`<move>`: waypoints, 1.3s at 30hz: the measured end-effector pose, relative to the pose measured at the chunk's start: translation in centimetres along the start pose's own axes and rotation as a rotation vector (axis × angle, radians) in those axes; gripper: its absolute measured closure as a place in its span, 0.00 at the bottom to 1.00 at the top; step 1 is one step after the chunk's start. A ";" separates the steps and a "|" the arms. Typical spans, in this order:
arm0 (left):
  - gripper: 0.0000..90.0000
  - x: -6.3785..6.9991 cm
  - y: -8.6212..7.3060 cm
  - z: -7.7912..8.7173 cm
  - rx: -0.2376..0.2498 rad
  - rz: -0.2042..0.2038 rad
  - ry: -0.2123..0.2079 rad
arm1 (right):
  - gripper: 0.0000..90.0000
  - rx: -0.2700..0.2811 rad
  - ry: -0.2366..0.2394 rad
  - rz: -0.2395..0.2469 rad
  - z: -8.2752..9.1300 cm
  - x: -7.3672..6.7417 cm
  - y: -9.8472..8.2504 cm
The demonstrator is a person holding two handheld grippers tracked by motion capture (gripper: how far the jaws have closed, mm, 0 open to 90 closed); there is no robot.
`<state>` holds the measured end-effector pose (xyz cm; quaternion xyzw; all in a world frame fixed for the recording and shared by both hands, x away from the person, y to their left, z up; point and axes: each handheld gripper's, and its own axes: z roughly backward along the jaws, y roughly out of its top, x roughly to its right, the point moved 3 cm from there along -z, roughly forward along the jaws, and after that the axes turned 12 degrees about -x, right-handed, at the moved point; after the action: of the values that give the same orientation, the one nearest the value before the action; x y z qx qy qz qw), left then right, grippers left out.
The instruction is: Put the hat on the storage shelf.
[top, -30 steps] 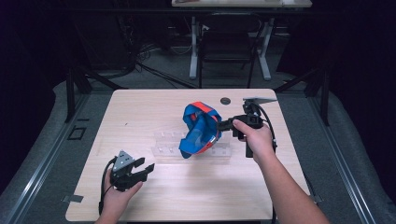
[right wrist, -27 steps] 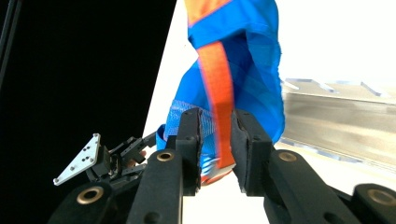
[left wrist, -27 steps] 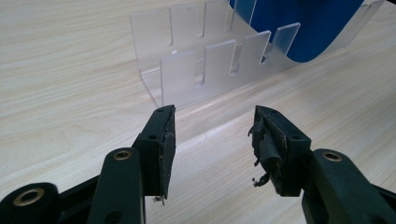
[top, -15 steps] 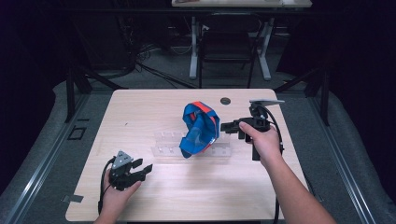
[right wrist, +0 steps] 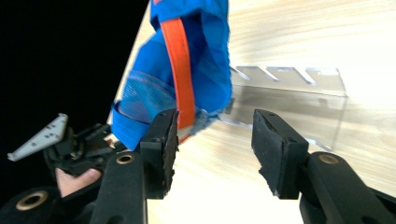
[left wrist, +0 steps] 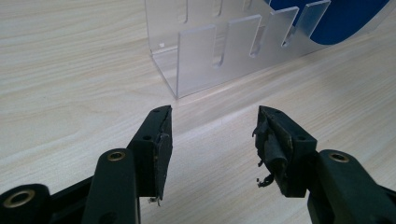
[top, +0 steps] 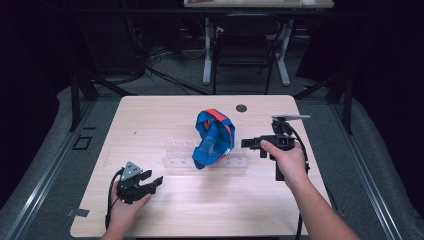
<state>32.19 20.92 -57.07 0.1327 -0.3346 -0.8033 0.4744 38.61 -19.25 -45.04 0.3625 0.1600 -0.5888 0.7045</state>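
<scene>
Left gripper (top: 156, 181) sits low at the near-left of the table (top: 150, 125), jaws apart and empty, pointing at the clear rack (left wrist: 224, 51). The blue bag (top: 214, 137) with its orange strap (right wrist: 181, 70) stands in the rack at mid-table. Right gripper (top: 246, 143) hovers just beside the bag's right side, jaws spread, nothing between them, the bag's edge showing behind its left jaw.

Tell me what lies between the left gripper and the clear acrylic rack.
Only bare wooden tabletop lies between the left gripper and the clear acrylic rack, seen in the left gripper view; the high view agrees.
</scene>
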 end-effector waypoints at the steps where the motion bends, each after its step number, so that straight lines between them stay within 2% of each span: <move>1: 0.52 0.0 0.0 0.0 -0.001 0.000 0.000 | 0.55 0.003 -0.012 0.010 0.0 0.1 -0.3; 3: 0.52 -0.1 0.0 0.0 -0.003 0.001 -0.001 | 0.55 0.008 -0.031 0.020 0.0 0.4 -0.9; 8: 0.52 -0.2 -0.1 0.0 -0.011 0.004 -0.005 | 0.55 0.008 -0.038 0.022 -0.1 0.8 -1.9; 10: 0.52 -0.2 -0.1 0.0 -0.015 0.001 -0.003 | 0.54 0.008 -0.055 0.024 -0.2 1.0 -2.3; 11: 0.52 -0.1 -0.1 -0.1 -0.013 0.002 -0.002 | 0.54 0.009 -0.081 0.041 -0.2 1.3 -2.9; 18: 0.52 -0.1 -0.1 -0.2 -0.012 0.000 -0.003 | 0.52 0.011 -0.135 0.065 -0.6 2.0 -4.3; 24: 0.51 -0.1 -0.1 -0.2 -0.019 0.001 -0.004 | 0.52 0.006 -0.152 0.060 -0.9 3.0 -5.7; 32: 0.51 0.0 -0.1 -0.3 -0.016 -0.002 -0.002 | 0.52 0.027 -0.157 0.054 -1.0 4.1 -7.4; 39: 0.51 0.1 -0.2 -0.4 -0.015 0.000 -0.006 | 0.54 0.041 -0.194 0.061 -1.5 5.3 -9.1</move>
<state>32.25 20.74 -57.46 0.1266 -0.3302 -0.8063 0.4742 31.62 -22.38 -52.43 0.3229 0.0677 -0.6025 0.7267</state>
